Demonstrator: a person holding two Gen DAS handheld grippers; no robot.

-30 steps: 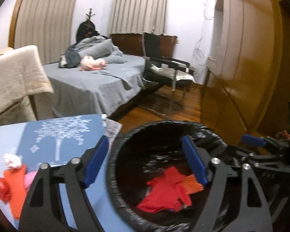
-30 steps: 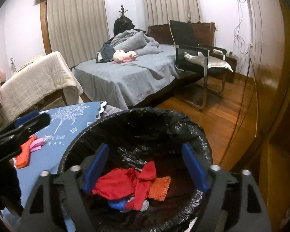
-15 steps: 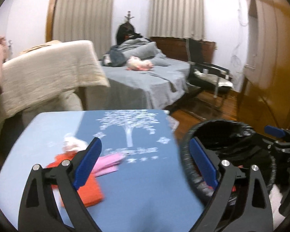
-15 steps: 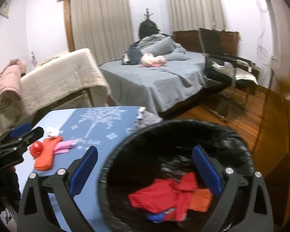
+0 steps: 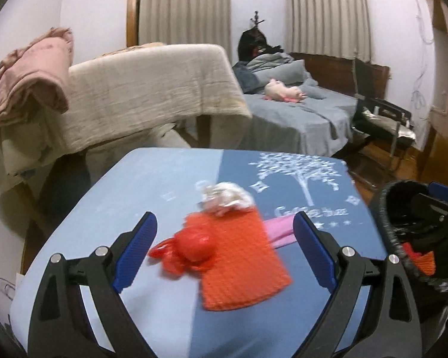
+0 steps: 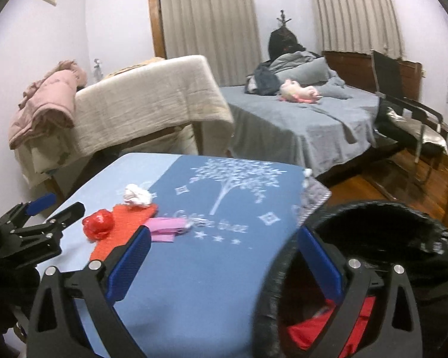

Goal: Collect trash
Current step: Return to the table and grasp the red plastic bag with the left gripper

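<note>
On the blue worktop (image 5: 164, 179) with its white tree print, the trash lies in a small cluster: an orange mesh piece (image 5: 239, 256), a crumpled red plastic wrapper (image 5: 191, 250) resting on its left edge, a white crumpled wad (image 5: 227, 198) touching its far end, and a pink scrap (image 5: 279, 229) poking out from its right side. My left gripper (image 5: 224, 253) hangs over this cluster with its blue fingers (image 5: 134, 247) spread wide apart, the red wrapper and the orange mesh showing between them, nothing pinched. My right gripper (image 6: 224, 262) also has its fingers (image 6: 128, 265) wide apart and empty; it sits over the worktop's near right edge, its right finger in front of the rim of the black-lined trash bin (image 6: 418, 217). The bin stands just beside the worktop's right side, and red and orange pieces (image 6: 313, 331) lie in it. Beyond are a bed (image 6: 298, 119) with grey sheets and a black chair (image 6: 403, 104).
</note>
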